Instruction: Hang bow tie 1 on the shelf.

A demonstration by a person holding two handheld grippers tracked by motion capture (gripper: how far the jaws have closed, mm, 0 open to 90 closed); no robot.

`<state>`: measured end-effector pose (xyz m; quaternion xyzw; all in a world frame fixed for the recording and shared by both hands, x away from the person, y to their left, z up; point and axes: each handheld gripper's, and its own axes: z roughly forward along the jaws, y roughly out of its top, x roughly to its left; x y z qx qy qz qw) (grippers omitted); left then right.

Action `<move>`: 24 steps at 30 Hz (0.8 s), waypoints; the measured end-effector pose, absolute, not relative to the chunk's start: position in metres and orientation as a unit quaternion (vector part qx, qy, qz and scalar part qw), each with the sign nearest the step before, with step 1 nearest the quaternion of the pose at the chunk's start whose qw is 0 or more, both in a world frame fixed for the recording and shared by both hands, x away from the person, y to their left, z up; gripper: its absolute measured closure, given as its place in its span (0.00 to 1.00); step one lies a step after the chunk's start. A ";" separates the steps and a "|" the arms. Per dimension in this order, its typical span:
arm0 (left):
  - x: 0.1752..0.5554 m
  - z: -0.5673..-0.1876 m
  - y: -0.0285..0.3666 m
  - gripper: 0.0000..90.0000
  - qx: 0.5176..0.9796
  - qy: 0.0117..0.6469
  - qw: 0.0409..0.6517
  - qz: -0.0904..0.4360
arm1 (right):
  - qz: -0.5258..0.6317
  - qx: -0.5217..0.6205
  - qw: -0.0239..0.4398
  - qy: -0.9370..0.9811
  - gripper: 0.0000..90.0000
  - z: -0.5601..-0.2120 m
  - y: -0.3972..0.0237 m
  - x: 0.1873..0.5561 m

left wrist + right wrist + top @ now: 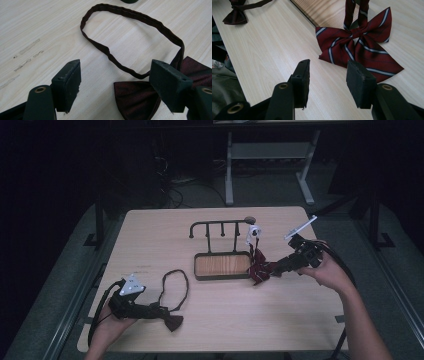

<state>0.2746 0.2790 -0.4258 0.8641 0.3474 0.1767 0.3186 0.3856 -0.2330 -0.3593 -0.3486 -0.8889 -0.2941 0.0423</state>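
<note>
- The striped bow tie (359, 42) lies on the table (280, 320) beside the stand's wooden tray (222, 265).
- It looks soft, light and floppy.
- The right gripper (328, 82) has its jaws apart, holding nothing.
- The left gripper (115, 85) gapes over the dark bow tie (140, 97).
- Best pinch the middle knot.

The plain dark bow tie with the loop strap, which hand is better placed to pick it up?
Left. The left gripper is open right at the plain bow tie. The right gripper sits across the table by the striped bow tie.
</note>
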 end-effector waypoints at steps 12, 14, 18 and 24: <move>0.275 -0.426 0.279 0.29 0.864 0.348 0.319 0.175 | -0.296 -0.347 0.043 -0.889 0.56 -0.371 -0.237 0.373; 0.275 -0.426 0.279 0.29 0.864 0.348 0.318 0.175 | -0.299 -0.348 0.045 -0.888 0.56 -0.373 -0.238 0.370; 0.275 -0.427 0.278 0.29 0.864 0.348 0.318 0.174 | -0.301 -0.350 0.046 -0.886 0.56 -0.377 -0.240 0.367; 0.275 -0.427 0.278 0.29 0.864 0.348 0.318 0.174 | -0.302 -0.351 0.044 -0.885 0.55 -0.380 -0.242 0.360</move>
